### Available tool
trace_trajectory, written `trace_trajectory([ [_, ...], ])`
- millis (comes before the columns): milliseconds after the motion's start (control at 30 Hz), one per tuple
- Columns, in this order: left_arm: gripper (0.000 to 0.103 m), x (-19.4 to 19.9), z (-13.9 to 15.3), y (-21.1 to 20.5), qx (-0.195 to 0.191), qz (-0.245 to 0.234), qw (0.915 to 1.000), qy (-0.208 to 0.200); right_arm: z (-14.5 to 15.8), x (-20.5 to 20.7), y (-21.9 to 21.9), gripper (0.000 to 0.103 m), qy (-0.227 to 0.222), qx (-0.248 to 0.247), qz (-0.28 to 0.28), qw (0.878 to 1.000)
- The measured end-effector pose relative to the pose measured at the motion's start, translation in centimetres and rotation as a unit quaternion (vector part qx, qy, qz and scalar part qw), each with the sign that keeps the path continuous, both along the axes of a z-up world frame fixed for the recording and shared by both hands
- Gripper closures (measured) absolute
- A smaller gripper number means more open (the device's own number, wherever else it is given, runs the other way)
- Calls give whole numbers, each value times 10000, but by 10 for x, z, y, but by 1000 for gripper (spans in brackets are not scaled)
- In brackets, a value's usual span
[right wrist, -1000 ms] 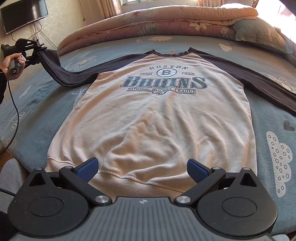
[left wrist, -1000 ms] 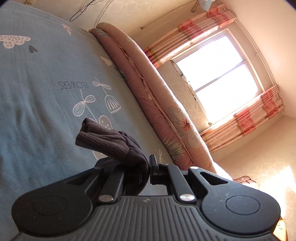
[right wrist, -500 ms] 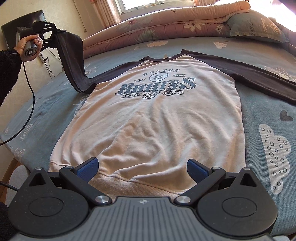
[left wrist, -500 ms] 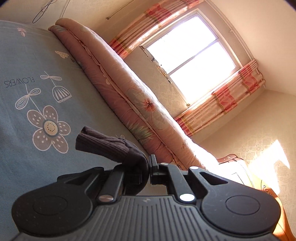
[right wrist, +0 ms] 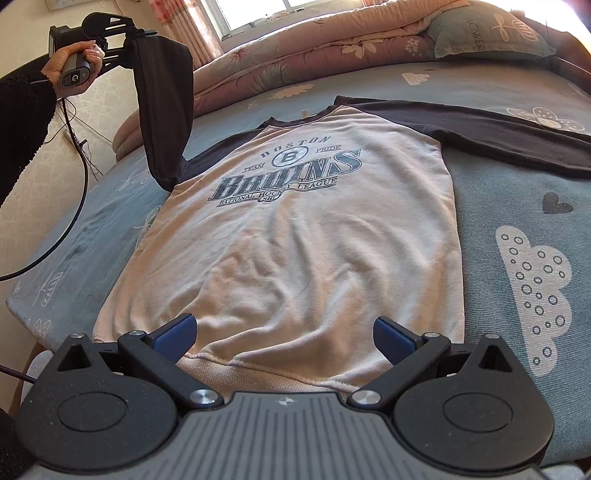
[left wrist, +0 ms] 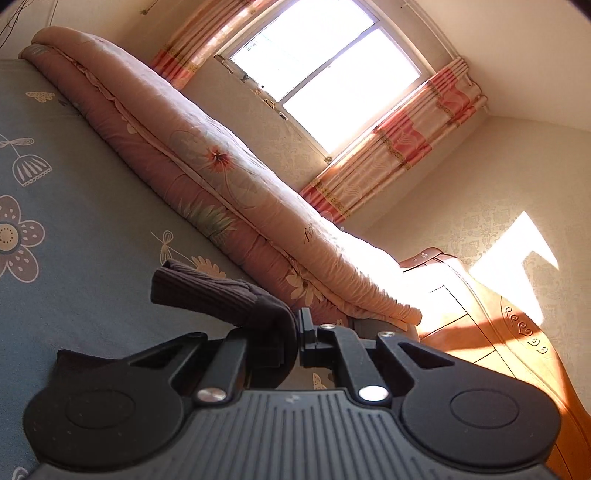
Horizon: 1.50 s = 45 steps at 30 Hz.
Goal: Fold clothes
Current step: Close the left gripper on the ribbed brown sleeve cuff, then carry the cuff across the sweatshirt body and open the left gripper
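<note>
Sunlit bed [right wrist: 498, 206]: only my right view shows the Bruins sweatshirt [right wrist: 295, 240]; my left gripper [left wrist: 299, 328] clenches its sleeve cuff [left wrist: 207, 291], right gripper [right wrist: 284, 332] spread wide.

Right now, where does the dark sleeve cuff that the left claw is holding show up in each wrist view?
Left wrist view: the ribbed sleeve cuff sits low centre, pinched in the shut left claw, sticking out up and left.
Right wrist view: the same cuff is top left at the left claw, with the sleeve hanging down to the sweatshirt.
Shared landmark: the folded pink floral quilt along the far edge of the bed.
</note>
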State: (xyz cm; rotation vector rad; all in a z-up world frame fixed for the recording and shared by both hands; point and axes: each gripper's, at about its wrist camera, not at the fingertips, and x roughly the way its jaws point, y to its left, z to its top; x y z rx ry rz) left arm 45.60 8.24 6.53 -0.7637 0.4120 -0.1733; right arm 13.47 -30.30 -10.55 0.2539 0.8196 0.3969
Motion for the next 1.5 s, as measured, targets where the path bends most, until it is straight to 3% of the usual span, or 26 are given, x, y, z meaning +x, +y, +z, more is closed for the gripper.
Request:
trace_trajectory([
  [533,98,41,-39,-106,154,-782,9958,444,-5,2,-13,0,47,17,-166,9998],
  [733,98,49,-60,-142,681,-954,9917,532,-8,3,-8,0,67,-51,-85,9999],
  [900,98,54,-85,-179,1054,-1282,9835,721,-10,4,-6,0,108,-107,-51,9999],
  [1067,98,53,-118,-222,1656,-1664,9678,909,-10,4,-7,0,134,-154,-90,9998],
  [1200,96,48,-143,-255,2326,-1984,9470,990,-12,3,-9,0,179,-206,-160,9995],
  [1267,87,45,-155,-265,2440,-2200,9381,1099,-13,3,-11,0,201,-216,-194,9994],
  [1333,63,42,-167,-273,2538,-2437,9283,1201,-13,2,-13,0,211,-221,-222,9993],
  [1400,53,37,-178,-282,2738,-2731,9135,1262,-13,1,-14,0,199,-223,-246,9993],
  [1500,50,28,-187,-296,3258,-2940,8872,1421,-12,0,-16,0,189,-236,-285,9991],
])
